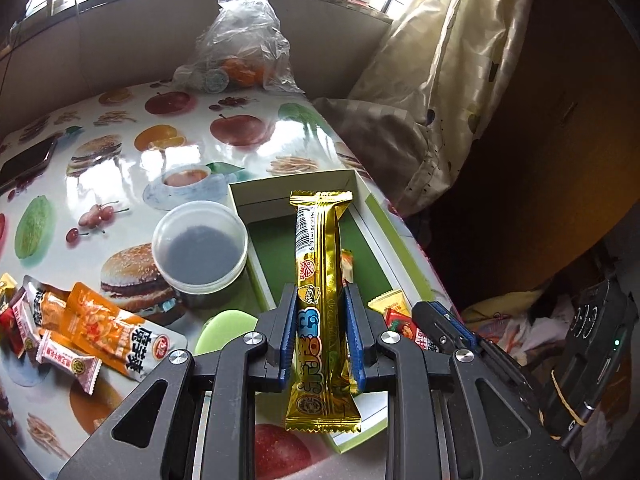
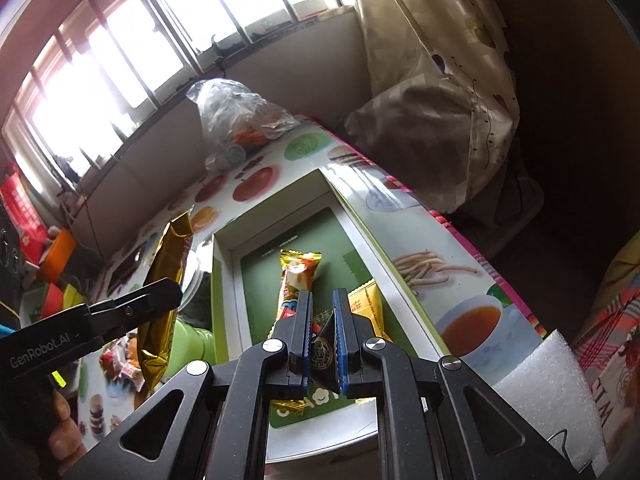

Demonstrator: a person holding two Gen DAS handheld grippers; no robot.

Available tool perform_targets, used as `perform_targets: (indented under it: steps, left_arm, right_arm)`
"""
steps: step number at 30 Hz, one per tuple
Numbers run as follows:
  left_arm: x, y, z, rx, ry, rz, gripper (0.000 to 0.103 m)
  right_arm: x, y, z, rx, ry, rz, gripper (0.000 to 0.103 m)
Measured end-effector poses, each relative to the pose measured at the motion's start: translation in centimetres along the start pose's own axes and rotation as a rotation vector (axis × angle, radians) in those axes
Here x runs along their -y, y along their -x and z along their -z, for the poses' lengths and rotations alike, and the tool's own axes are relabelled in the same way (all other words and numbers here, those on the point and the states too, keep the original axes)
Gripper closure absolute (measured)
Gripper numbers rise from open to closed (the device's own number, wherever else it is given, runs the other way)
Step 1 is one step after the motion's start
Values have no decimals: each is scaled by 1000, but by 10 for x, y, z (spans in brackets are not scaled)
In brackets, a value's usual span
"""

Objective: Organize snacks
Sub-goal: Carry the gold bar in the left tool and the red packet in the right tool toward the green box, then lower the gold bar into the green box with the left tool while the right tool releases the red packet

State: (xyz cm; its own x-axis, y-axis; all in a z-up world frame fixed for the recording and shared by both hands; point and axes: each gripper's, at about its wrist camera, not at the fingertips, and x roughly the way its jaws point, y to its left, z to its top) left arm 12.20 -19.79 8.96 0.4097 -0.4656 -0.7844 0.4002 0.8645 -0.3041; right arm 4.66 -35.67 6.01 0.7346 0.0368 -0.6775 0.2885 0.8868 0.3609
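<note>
glossy gold snack bar [image 1: 320, 304], long and flat, clamped by left gripper [image 1: 321, 312].

Food-print table [image 1: 248, 128] bears open box [image 1: 256, 196], lidded tub [image 1: 200, 248], snack packets [image 1: 92, 328], plastic bag [image 1: 244, 44] (probably oranges).

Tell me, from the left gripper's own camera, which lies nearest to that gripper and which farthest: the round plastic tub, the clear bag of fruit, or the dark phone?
From the left gripper, which clamps a gold snack bar:
1. Round plastic tub, just ahead to the left, beside the box.
2. Dark phone, at the far left table edge.
3. Clear bag of fruit, at the table's far end under the window.
</note>
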Motion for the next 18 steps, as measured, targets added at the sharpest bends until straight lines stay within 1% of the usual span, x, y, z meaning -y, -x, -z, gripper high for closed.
perform_targets:
  steps: [4,8,11,14,18]
  left_arm:
    - [4,-14,0,-29,-5,-5,79]
    - [7,-27,1,-53,-11,-10,79]
    - [8,-36,1,-67,-8,-12,79]
    - [10,-42,1,-77,-11,-18,79]
    - [13,-50,0,-87,-21,-32,79]
  right_arm:
    - [5,-9,3,-15,10,30,93]
    - [4,-17,7,-25,50,64,93]
    - [0,-19,11,-14,94,95,93]
    - [-3,-19,12,-6,124,103,93]
    - [-3,-21,12,-3,127,103,93]
